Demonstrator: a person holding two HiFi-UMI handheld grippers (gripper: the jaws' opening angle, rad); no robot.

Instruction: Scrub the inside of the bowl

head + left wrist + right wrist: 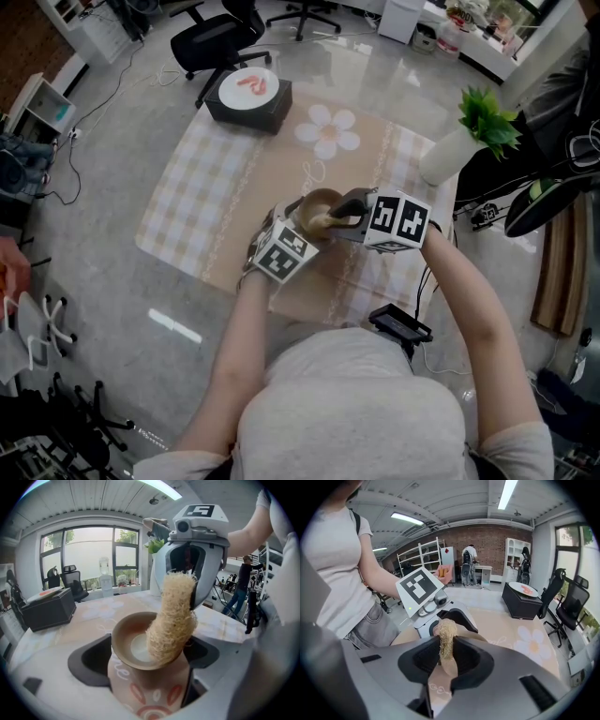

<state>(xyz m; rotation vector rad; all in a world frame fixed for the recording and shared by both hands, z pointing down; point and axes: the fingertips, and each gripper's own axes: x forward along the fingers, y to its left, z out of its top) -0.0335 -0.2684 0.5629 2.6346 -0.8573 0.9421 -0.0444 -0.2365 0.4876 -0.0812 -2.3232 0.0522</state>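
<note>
A brown bowl (317,206) with a red-patterned outside is held above the beige tablecloth (216,178). My left gripper (298,225) is shut on the bowl (133,644), one jaw on each side of its wall, seen close in the left gripper view (145,657). A pale loofah scrubber (173,618) reaches down into the bowl and rests against its inner wall and rim. My right gripper (345,212) comes in from the right and is shut on the scrubber (446,639), which sticks out between its jaws (446,654). The bowl's bottom is partly hidden by the scrubber.
A black box with a white plate (249,94) stands at the table's far left corner. A white vase with a green plant (450,155) stands at the right edge. Office chairs (216,37) are beyond the table. A black device (400,323) hangs near the front edge.
</note>
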